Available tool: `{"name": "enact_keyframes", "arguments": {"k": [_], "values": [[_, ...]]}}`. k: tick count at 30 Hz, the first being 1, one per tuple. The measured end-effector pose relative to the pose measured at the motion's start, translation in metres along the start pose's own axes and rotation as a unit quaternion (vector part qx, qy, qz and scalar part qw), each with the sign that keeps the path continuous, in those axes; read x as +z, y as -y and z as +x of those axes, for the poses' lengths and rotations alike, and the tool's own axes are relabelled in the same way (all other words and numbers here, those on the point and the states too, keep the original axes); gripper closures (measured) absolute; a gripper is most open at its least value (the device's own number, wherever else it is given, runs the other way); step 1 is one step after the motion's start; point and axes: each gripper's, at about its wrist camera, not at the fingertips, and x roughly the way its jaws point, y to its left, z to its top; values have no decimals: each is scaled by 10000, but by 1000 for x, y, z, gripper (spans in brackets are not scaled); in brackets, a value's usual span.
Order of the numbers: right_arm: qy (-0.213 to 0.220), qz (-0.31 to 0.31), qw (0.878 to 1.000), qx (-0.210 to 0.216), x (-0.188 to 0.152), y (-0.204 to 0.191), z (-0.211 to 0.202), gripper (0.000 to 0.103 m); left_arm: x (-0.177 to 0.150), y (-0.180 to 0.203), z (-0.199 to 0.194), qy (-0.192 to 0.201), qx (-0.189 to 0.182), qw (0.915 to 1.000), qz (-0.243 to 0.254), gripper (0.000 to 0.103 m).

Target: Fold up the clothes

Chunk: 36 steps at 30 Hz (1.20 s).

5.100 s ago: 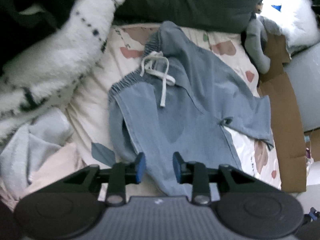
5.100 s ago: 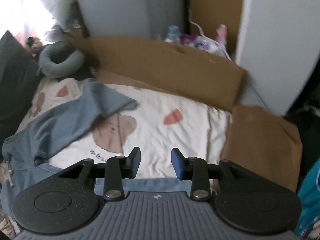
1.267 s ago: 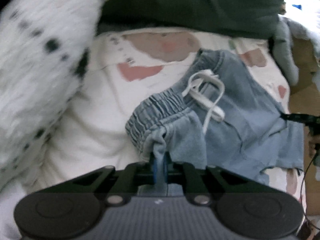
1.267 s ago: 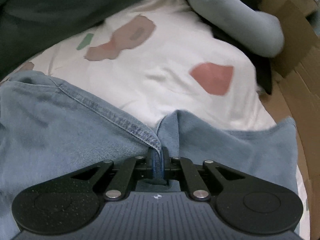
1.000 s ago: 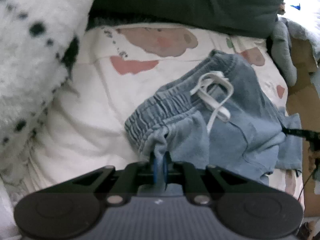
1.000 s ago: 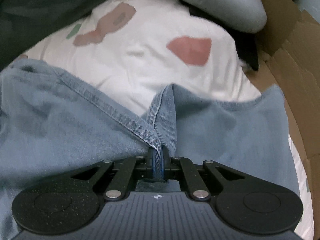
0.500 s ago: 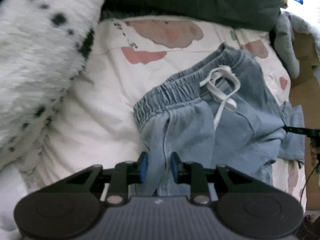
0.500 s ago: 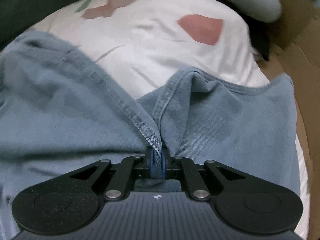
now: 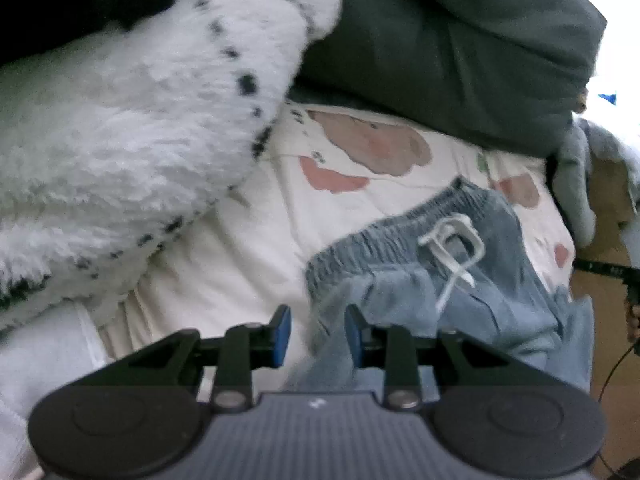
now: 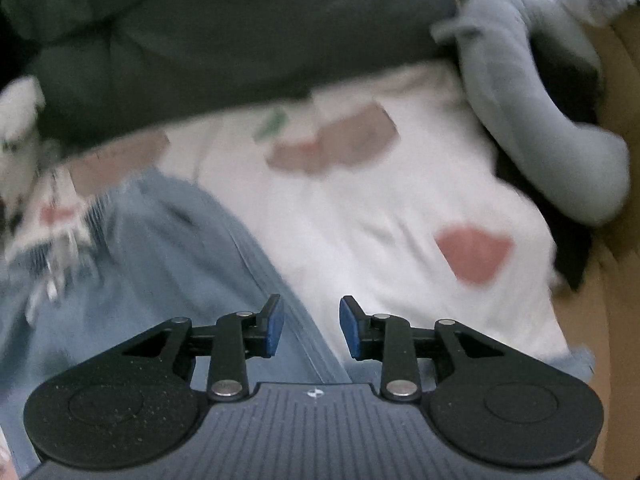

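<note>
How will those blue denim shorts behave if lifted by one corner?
The denim shorts look floppy: the cloth bunches and sags over the bedsheet, so they would probably drape. The loose drawstring would likely dangle. The gathered waistband may stretch when pulled.

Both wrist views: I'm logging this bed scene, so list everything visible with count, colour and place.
denim shorts: one, light blue, folded on the sheet, elastic waistband toward the pillow.
drawstring: one, white, tied at the waistband.
bed sheet: one, cream with pink and brown patches, under the shorts.
pillow: one, dark grey-green, at the head of the bed.
fluffy blanket: one, white with black specks, left of the sheet.
neck pillow: one, grey, right edge of the bed.
cardboard: brown, beside the bed at right.
left tool: black, blue pads, jaws opening, denim fold between them.
right tool: black, blue pads, jaws opening above the shorts' edge.
</note>
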Motion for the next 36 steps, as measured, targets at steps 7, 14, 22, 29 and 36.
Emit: {"name": "enact_keyframes", "arguments": {"k": [7,14,22,29,36], "values": [[509,115,9973,514,50,-38,41,59,-10,-10,20,75,-244,9993,-277,64],[538,-391,9948,773,72,-85,82,57,-18,-8,30,141,-378,9988,-286,60],[134,-871,9925,844,76,-110,120,57,-22,-10,39,138,-511,9981,-301,59],[-338,-1959,9773,736,68,-128,137,57,-17,-17,34,106,-613,9977,-255,59],[-820,-2458,9628,769,75,-137,156,61,-12,-26,27,73,-695,9970,-326,57]]}}
